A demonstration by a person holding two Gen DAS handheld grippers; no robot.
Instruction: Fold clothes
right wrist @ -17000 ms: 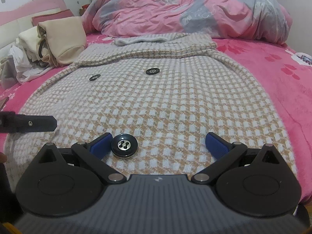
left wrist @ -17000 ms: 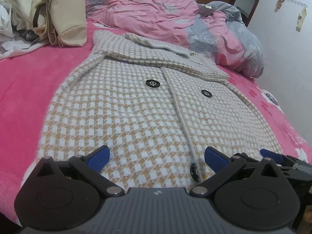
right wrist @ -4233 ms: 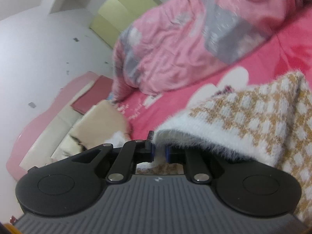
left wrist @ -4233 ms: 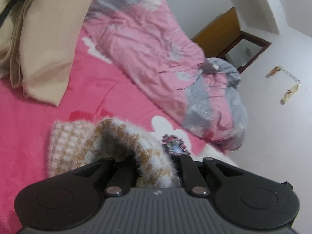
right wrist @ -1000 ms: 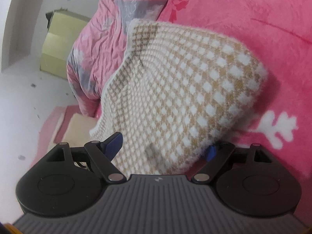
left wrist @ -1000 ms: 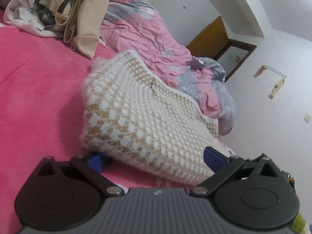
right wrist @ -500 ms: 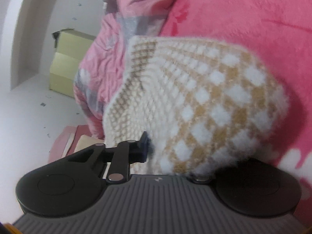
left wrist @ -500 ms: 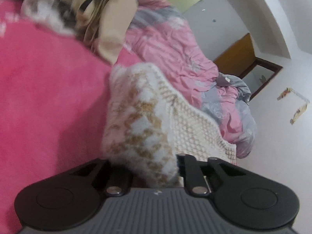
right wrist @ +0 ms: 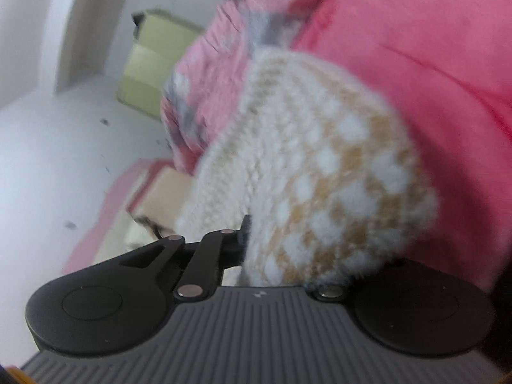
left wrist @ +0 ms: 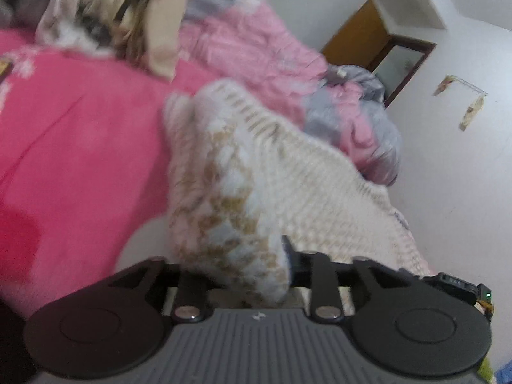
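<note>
No containers in view. Folded coat (left wrist: 243, 172) sits on the pink bed (left wrist: 80, 147), white-and-tan check, fuzzy; both frames motion-blurred.

Left gripper (left wrist: 236, 265): jaws drawn in narrow, pinching the near corner of the coat. Fabric bunches up over the fingers, so the left pad is hidden and only the right finger (left wrist: 289, 256) shows. Camera rolled, bed slopes down to the left.

Right gripper (right wrist: 288, 249): jaws narrow, clamped on the coat's (right wrist: 320, 166) other corner. Left finger (right wrist: 244, 228) visible against the knit, right one buried under the fabric. View tilted hard, bed (right wrist: 432, 64) runs up the right side.

Edges/room: open pink bed left of the coat in the left view. Far side is crowded: rumpled pink-grey duvet (left wrist: 256, 54) right behind the coat, clothes pile (left wrist: 121, 12) at top left. Wall (left wrist: 464, 160) beyond the bed on the right, wooden door (left wrist: 355, 35) in the corner. Right view shows a yellow-green cabinet (right wrist: 150, 64) by the white wall.
</note>
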